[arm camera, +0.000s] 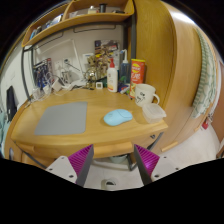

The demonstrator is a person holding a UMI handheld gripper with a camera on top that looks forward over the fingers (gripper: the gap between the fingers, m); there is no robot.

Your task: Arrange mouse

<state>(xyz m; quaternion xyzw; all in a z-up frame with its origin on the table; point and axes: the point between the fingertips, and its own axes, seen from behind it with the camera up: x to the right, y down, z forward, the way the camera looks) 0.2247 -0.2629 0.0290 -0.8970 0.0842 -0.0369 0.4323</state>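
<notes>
Gripper view
Mouse (118, 117): light blue, smooth and round; it is set on the desk, beyond the fingers, just right of the grey mat (63, 119).
Gripper (113, 160): fingers are held apart, nothing between them.
Desk (90, 143): wooden, curved edge.
Mug (146, 95): white, seen behind the mouse.
Shelf (80, 20): wooden, seen above.

I see the mouse (118, 117) on the desk (40, 146), just right of the mousepad (62, 119); mug (146, 95) behind-right of it.
</notes>
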